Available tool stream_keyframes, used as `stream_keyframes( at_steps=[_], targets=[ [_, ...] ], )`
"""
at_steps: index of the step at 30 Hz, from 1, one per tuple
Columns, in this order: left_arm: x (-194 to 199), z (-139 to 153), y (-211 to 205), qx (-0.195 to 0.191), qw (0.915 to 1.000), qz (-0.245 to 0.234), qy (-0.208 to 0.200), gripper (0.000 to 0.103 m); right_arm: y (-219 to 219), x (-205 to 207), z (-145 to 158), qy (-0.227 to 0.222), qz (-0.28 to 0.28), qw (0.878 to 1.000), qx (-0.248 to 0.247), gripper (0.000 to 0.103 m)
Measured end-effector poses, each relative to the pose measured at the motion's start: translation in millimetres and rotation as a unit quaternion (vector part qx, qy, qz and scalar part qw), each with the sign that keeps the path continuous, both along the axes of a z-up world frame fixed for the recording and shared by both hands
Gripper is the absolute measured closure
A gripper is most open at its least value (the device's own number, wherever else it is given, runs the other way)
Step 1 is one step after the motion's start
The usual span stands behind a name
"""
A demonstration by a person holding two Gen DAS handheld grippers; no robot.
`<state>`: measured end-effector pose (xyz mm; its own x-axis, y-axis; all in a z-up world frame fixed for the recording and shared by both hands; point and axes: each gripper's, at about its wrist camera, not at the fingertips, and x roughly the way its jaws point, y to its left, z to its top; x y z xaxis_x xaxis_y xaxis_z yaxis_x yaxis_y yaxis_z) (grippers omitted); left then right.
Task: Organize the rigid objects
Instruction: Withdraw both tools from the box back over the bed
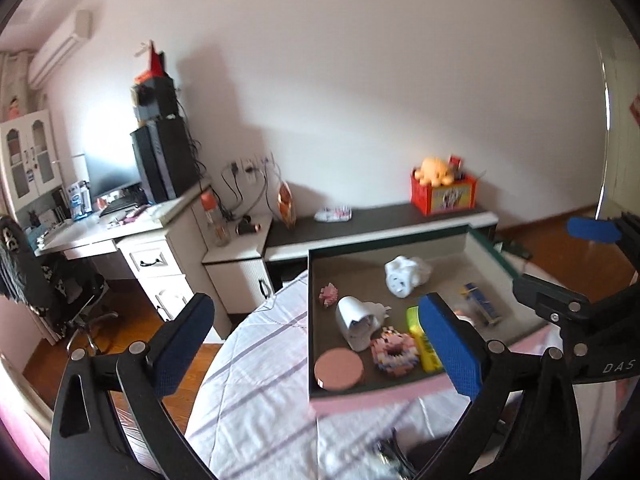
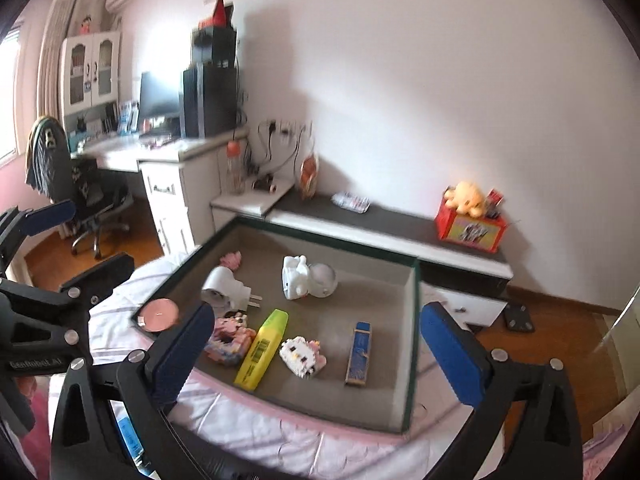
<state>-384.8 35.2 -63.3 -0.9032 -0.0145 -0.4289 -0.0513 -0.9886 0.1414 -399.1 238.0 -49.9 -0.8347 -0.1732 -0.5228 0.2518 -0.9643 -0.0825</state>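
The grey tray (image 2: 408, 344) on the bed (image 2: 280, 440) sits just ahead of and below your right gripper (image 2: 320, 360), holding the yellow highlighter (image 2: 262, 350), blue box (image 2: 359, 354) and white plug (image 2: 224, 286). Your left gripper (image 1: 316, 344) hangs at the tray's near left corner. Both grippers' jaws stand wide apart, gripping nothing.

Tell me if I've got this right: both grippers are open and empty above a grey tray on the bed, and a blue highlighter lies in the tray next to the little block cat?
Nearly. The highlighter is yellow with a green cap, not blue; the right wrist view shows it plainly beside the block cat. The rest holds: left gripper and right gripper are open and empty above the grey tray on the bed.
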Motion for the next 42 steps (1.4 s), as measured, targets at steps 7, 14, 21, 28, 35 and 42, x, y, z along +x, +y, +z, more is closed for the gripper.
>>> stream_keyframes(
  at_steps=[7,14,21,28,35,42],
  targets=[
    [96.1,18.9,-18.6,0.033,0.9978,0.006,0.056,0.000,3.7,96.0,20.9,0.062,-0.013,0.998,-0.020,0.000],
    [173.3,19.8,-33.4,0.042,0.9940,0.030,0.096,0.000,5.4,177.7,26.4,0.106,-0.033,0.993,-0.032,0.000],
    [205.5,19.0,-42.2,0.038,0.9937,0.035,0.100,0.000,8.5,224.1,24.4,0.114,-0.047,0.992,-0.032,0.000],
    [217.0,18.0,-39.1,0.030,0.9942,0.032,0.098,0.000,8.8,240.5,24.0,0.114,-0.053,0.991,-0.032,0.000],
    [217.1,14.5,-27.8,0.020,0.9953,0.021,0.093,0.000,11.7,245.7,23.8,0.113,-0.056,0.992,-0.032,0.000],
    [211.4,8.4,-21.0,0.011,0.9966,0.014,0.080,0.000,15.4,240.4,17.5,0.102,-0.061,0.992,-0.034,0.000]
  ],
)
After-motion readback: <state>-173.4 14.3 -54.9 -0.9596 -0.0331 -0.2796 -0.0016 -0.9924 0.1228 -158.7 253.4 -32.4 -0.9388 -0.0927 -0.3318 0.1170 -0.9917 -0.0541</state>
